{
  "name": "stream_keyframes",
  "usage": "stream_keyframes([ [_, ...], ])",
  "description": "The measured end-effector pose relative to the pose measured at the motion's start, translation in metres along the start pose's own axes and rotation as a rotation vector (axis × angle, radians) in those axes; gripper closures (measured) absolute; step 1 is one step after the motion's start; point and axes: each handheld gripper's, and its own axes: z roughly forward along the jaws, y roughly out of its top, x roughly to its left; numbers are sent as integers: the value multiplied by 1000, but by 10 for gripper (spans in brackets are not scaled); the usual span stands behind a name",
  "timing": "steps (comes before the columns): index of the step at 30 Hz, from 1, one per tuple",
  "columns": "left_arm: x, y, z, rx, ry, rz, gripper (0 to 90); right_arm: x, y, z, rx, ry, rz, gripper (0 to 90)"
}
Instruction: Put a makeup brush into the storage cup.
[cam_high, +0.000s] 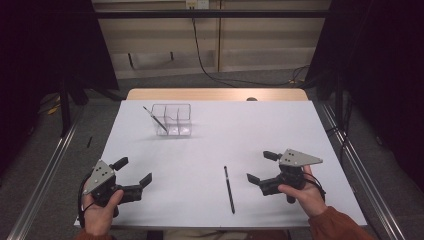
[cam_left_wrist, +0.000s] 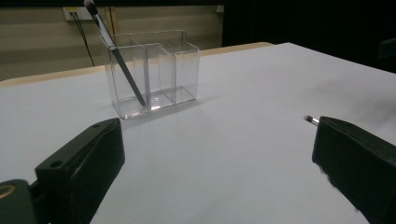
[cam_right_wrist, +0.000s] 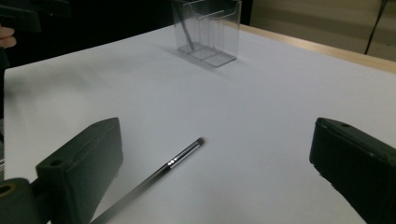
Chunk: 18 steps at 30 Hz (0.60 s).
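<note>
The white desk has lots of bare room in the middle, so the wide-open left tongs and right tongs could slide across it from either side. A thin dark brush lies flat just beside the right tongs, and a clear box stands far back with another brush leaning out of what looks like its left part. Nothing else sits between them.

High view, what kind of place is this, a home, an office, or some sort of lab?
Probably a lab recording station: a white-covered table flanked by metal rails, dark curtains at the sides, and a person's hands holding the left gripper and right gripper.
</note>
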Motion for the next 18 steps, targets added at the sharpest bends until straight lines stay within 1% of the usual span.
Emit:
stream_keyframes([
  [2,0,0,0,5,0,-2,24,3,2,4,16,18,1,24],
  [3,0,-1,1,4,-4,-16,24,4,3,6,18,23,1,25],
  [4,1,-1,1,8,0,-19,24,5,4,8,21,29,1,26],
  [5,0,-1,1,12,8,-13,24,5,5,10,25,35,4,25],
  [8,0,0,1,7,1,-3,24,7,7,14,33,45,-3,25],
  [12,0,0,1,8,1,-1,25,9,9,20,52,55,-6,25],
  [15,-1,0,-1,-1,8,2,25,11,11,24,62,61,-12,25],
  [18,-1,0,-1,1,6,2,25,13,14,26,62,65,-18,28],
])
